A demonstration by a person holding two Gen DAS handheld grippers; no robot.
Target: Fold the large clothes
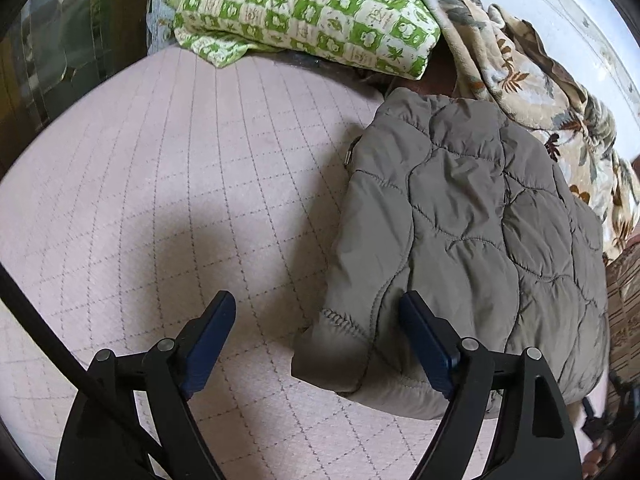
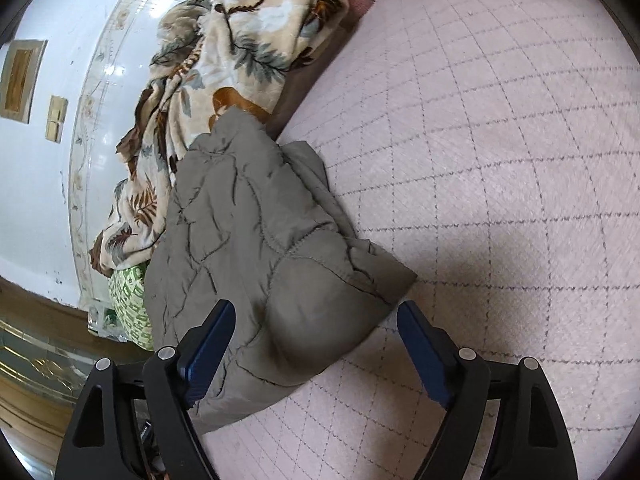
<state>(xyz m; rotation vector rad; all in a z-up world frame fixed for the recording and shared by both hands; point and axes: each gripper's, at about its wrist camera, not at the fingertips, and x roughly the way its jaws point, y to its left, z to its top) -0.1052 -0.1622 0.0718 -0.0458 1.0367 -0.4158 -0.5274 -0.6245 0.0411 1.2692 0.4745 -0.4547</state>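
Observation:
A grey-brown quilted jacket (image 1: 472, 216) lies folded on the pink quilted bed cover (image 1: 180, 184). My left gripper (image 1: 318, 308) is open and empty, just above the jacket's near cuff end; its right finger is over the jacket and its left finger over the bare cover. In the right wrist view the same jacket (image 2: 256, 240) lies left of centre on the cover (image 2: 500, 160). My right gripper (image 2: 316, 316) is open and empty, with the jacket's near corner between its fingers.
A green and cream patterned pillow (image 1: 308, 8) lies at the head of the bed. A beige leaf-print blanket (image 1: 532, 92) is bunched along the wall side, also in the right wrist view (image 2: 224, 64). A white wall (image 2: 36, 180) runs behind it.

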